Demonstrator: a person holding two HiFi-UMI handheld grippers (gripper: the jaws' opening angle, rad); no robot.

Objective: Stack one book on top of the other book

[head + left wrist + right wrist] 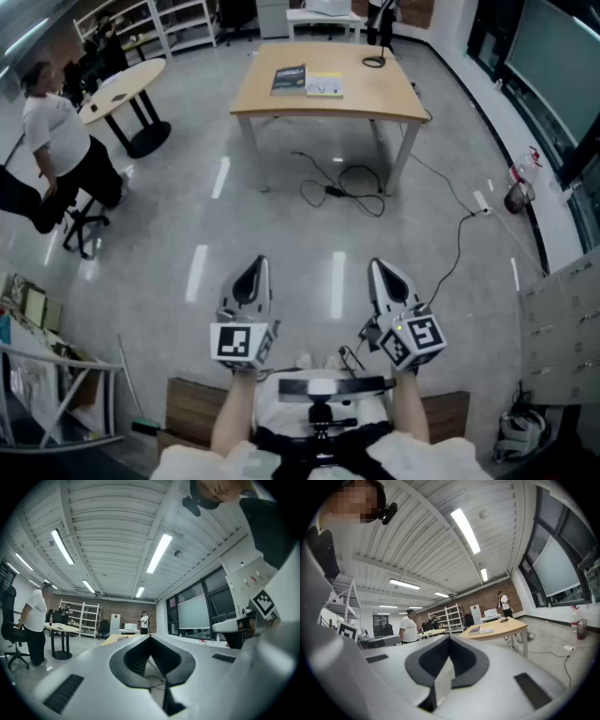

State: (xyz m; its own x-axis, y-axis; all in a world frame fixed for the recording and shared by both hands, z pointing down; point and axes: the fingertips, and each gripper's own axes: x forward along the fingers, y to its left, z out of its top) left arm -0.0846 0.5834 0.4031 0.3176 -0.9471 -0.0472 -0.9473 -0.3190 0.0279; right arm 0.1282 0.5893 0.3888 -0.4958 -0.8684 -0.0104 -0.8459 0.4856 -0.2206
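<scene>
Far left of the table point(281, 105), a person point(54, 131) in a white shirt stands beside a round table point(122, 80).

Well short of the table and close to me, my left gripper point(258, 270) is held level above the grey floor. Its jaws are pressed together and nothing sits between them.

On the tabletop, towards its far edge, the two books lie flat, side by side. The dark book point(289, 80) is on the left, its cover near black with some lighter print that I cannot read. The pale book point(325, 84) is just to its right, with a whitish cover and a yellow tint along one end. Their long edges run next to each other, but I cannot tell whether they touch. Neither rests on the other.

Under the table, a black cable point(342, 183) loops across the floor. At the table's far right corner sits a small black thing point(375, 62), too small to make out.

My right gripper point(378, 272) is also well short of the table, level with the left one and a little apart from it. Its jaws are likewise closed on nothing.
</scene>
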